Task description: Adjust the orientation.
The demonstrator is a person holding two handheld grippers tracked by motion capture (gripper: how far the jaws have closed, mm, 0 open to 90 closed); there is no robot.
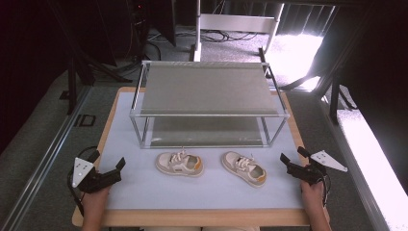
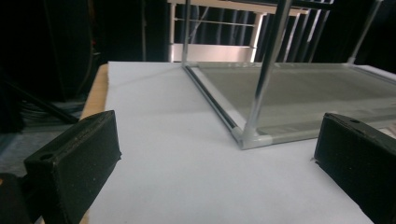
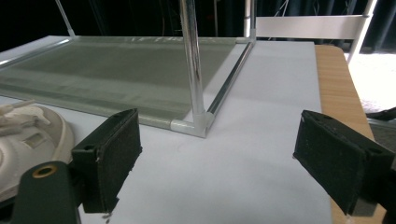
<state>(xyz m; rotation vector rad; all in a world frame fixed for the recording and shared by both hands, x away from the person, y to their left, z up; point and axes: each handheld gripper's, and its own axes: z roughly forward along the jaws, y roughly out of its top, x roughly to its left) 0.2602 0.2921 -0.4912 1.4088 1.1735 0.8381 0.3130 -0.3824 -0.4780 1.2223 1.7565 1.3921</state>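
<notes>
Shoes sit side by side on the pale mat [image 1: 144, 192] that covers my wooden table [image 1: 108, 113], just in front of a two-tier metal rack [image 1: 209, 103]. From the high view I see the left shoe [image 1: 179, 163], cream with a tan heel patch and white laces, lying close to the rack's front edge. The right shoe [image 1: 244, 168] matches it and lies at a slant, its heel turned toward the near right. The two shoes are apart, with bare mat between them.

My left gripper [image 1: 109, 169] rests near the front left corner of the table, well apart from the left shoe, pointing toward the middle. Its jaws stand wide with nothing between them. In the left gripper view I look along them over bare mat to the rack's near corner post [image 2: 264, 74] and its lower shelf [image 2: 308, 93].

My right gripper [image 1: 292, 159] sits near the front right edge, near the right shoe but not touching it. Its jaws also stand spread wide and hold nothing. In the right gripper view the toe of the right shoe [image 3: 32, 135] shows at the lower left, just beside the left jaw, with the rack's other front corner post [image 3: 192, 65] straight ahead.

A hand grips each tool from the bottom edge of the high view.
</notes>
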